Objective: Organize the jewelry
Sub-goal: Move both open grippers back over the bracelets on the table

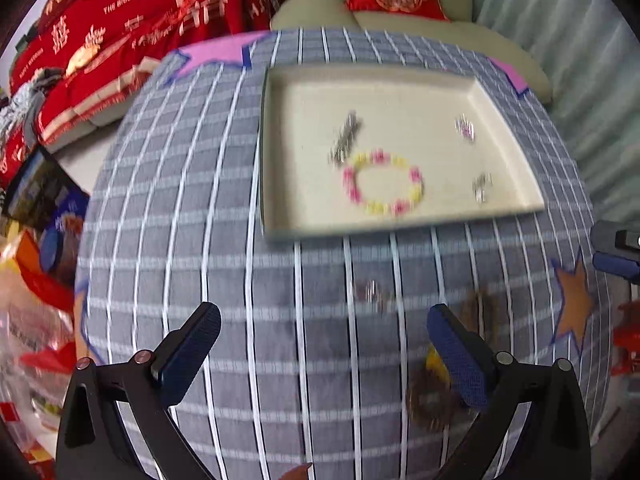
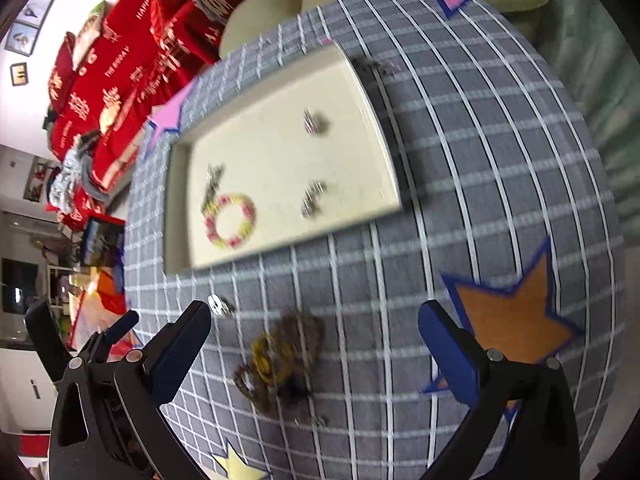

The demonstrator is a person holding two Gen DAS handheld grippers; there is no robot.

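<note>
My right gripper point(image 2: 314, 344) is spread wide and empty, fingers either side of a heap of brown and yellow beads point(image 2: 282, 364) on the checked cloth point(image 2: 480, 160), because that heap looks like my next pick. A small silver piece point(image 2: 218, 305) lies just off my left fingertip at about 10 o'clock. My left gripper point(image 1: 324, 336) is also wide and holding nothing, hovering over bare cloth; in its view the same brown beads point(image 1: 430, 400) sit at 4 o'clock beside its right finger, and a blurred silver bit point(image 1: 370, 292) lies at 1 o'clock. Further out at 12 o'clock is the cream tray point(image 2: 176, 208), already holding a pink and yellow bracelet point(image 2: 230, 221), a silver clip point(image 2: 212, 184) and 2 small silver pieces I cannot identify; I judge that loose items belong there.
</note>
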